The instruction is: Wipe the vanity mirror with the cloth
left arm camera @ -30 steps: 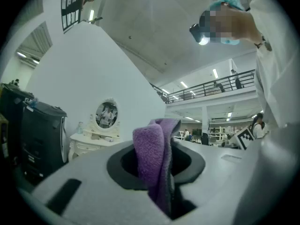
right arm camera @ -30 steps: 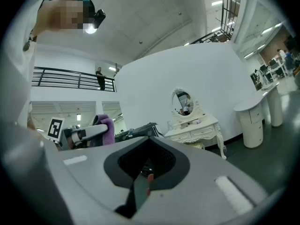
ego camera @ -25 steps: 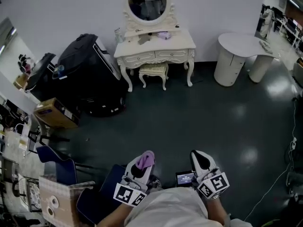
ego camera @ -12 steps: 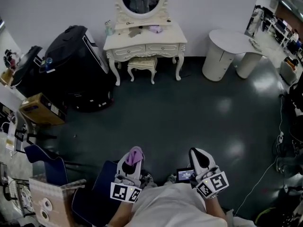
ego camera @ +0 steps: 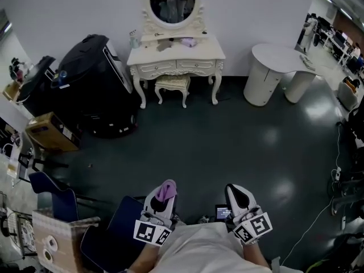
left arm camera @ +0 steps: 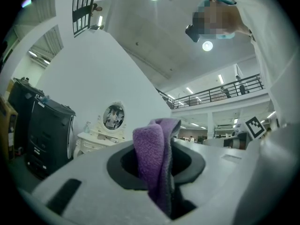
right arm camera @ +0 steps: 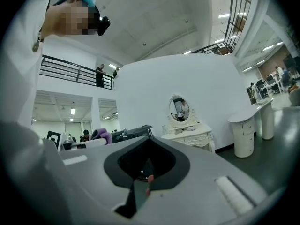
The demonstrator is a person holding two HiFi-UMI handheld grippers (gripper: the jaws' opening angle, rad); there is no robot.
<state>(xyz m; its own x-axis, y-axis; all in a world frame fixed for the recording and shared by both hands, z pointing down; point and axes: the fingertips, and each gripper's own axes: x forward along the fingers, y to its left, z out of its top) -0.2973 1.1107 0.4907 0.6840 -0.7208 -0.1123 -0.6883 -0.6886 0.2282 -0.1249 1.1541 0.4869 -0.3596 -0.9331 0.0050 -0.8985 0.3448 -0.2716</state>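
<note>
Clamping one cloth (left arm camera: 152,158) is the left gripper (ego camera: 163,200) (right gripper (ego camera: 239,194) empty).

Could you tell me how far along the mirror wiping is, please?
Done: the purple cloth is clamped in the left tool. In hand: the person stands across the dark floor from the vanity mirror, right tool shut and empty. Left: the approach and all the wiping.

A cream stool (ego camera: 172,83), white round table (ego camera: 277,57) and cardboard box (ego camera: 49,133) stand apart.
</note>
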